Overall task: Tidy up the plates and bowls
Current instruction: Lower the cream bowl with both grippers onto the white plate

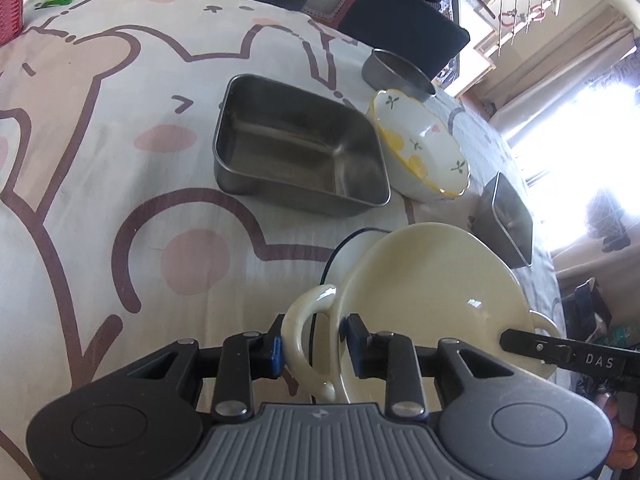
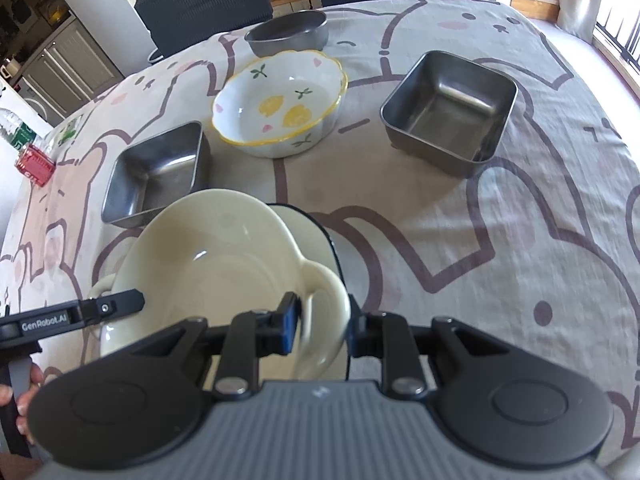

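- left wrist view shows the cream two-handled bowl (image 1: 432, 292) tilted above a white dish with a dark rim (image 1: 340, 252), near the table's near edge.
- glazed ceramic: stiff, likely slick, fairly heavy and breakable; the loop handles are the natural holds, one on each side.
- left gripper (image 1: 316, 350) straddles one handle (image 1: 298, 340), its blue pads on either side of the loop; whether they press or only sit close i cannot tell.
- right gripper (image 2: 322, 330) does the same on the opposite handle (image 2: 326, 300); contact is equally unclear.
- so the bowl sits just ahead of both sets of fingers, spanning between them.
- beyond it on the cartoon tablecloth (image 2: 520, 240): a small square steel tray (image 2: 156, 172), a lemon-print bowl (image 2: 280, 104), a larger square steel tray (image 2: 448, 112), and a round metal bowl (image 2: 288, 32) toward the far edge.
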Tool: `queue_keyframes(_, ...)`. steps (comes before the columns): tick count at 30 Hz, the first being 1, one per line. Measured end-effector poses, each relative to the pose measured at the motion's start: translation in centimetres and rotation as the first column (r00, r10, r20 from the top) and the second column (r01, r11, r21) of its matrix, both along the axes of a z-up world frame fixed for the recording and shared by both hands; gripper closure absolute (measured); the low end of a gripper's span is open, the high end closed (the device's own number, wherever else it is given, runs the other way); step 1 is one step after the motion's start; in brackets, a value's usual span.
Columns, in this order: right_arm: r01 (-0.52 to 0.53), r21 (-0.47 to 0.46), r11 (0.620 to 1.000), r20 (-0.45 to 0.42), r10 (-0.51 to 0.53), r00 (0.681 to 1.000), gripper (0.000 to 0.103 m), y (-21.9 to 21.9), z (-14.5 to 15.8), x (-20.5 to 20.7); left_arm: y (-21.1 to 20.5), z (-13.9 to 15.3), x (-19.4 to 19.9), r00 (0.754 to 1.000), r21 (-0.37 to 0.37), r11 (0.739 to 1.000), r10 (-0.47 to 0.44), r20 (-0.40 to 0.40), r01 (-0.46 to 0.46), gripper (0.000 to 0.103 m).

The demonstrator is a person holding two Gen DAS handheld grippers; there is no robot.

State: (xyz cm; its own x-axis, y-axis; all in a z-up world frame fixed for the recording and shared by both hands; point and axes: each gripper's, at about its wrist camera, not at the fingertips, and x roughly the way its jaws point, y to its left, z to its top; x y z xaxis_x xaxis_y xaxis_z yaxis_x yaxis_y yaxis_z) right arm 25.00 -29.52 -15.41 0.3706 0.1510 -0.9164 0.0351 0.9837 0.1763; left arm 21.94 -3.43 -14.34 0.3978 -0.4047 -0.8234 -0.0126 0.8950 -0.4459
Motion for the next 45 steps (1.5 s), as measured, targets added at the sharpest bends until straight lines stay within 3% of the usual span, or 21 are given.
queue_keyframes(5,-0.007,-0.017,1.0,-0.017,0.007,1.0,0.075,0.2,-0.5,0.3,0.0,-0.6,0.3,0.999,0.006,1.0,0.01,-0.035,-0.01,0.07)
queue_keyframes(45,-0.081,-0.009,0.997,-0.044,0.081,0.996,0.071,-0.2,-2.2,1.5,-1.1,0.3,0.5,0.997,0.114,0.99,-0.075,-0.025,0.077,0.071)
